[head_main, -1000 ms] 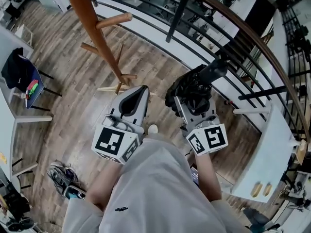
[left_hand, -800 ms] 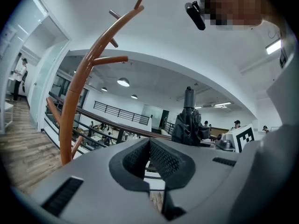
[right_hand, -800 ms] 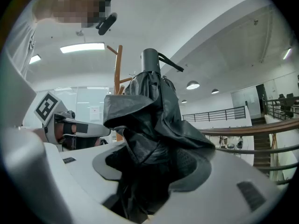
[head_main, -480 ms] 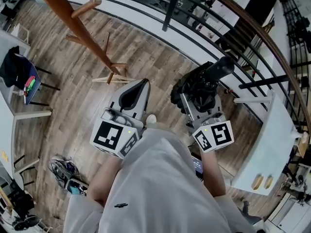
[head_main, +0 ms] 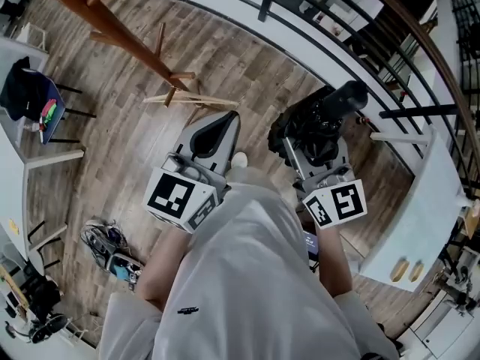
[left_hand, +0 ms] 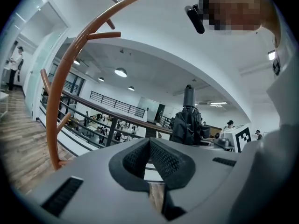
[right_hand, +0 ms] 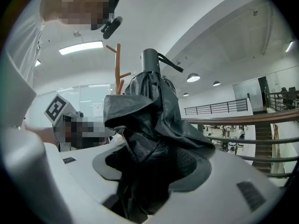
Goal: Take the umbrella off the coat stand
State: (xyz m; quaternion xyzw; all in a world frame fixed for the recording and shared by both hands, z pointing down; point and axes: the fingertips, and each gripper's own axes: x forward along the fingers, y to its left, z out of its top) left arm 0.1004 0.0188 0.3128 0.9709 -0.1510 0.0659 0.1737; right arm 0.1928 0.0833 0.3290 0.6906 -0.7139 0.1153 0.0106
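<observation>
The folded black umbrella is off the wooden coat stand and sits between the jaws of my right gripper, which is shut on its bunched fabric. Its dark handle points away from me toward the railing. In the right gripper view the umbrella fills the space between the pads of the right gripper. My left gripper hangs beside it, shut and empty, its pads meeting at the tip of the left gripper. The coat stand stands apart to the upper left.
A curved black railing with a wooden handrail runs behind the grippers. A white table stands at the right. At the left are a chair with dark clothing and a tangle of gear on the floor.
Both grippers have come down and back from the coat stand, which has slid toward the upper left of the head view. The umbrella stays in the right gripper.
</observation>
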